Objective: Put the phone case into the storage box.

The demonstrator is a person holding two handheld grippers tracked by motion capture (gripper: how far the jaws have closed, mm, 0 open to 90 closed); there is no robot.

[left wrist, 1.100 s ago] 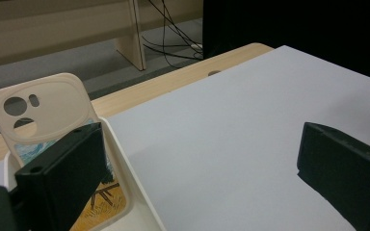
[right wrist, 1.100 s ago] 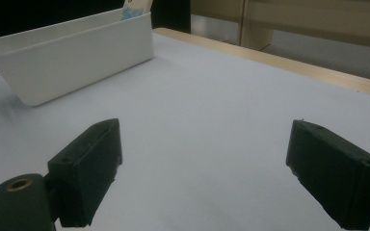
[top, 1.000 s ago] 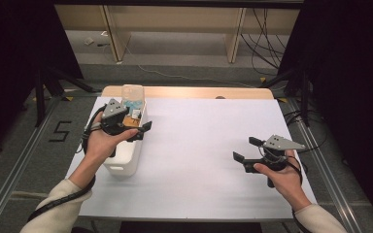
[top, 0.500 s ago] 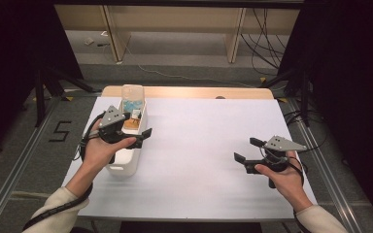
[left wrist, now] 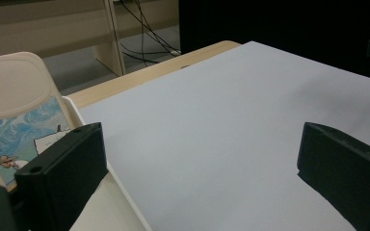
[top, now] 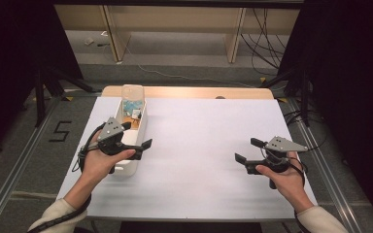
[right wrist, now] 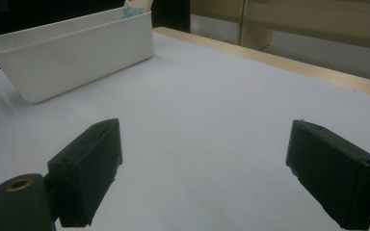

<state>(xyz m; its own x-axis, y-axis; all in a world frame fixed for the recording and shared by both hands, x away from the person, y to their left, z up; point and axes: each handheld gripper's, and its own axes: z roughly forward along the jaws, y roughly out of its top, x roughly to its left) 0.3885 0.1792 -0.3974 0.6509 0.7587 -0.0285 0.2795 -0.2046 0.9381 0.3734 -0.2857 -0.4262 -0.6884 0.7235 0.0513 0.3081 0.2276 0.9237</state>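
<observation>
High view: left gripper [top: 138, 138] over white bin [top: 135, 127] at table [top: 199, 145] left edge, jaws spread, empty; right gripper [top: 246, 150] jaws spread, well apart. Left gripper view: phone case [left wrist: 17, 113] upright in bin. Right gripper view: bin far left, nothing between jaws.

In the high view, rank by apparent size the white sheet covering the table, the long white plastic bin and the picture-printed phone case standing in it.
1. White sheet, by far the largest.
2. White plastic bin.
3. Phone case, smallest; partly hidden inside the bin.
</observation>
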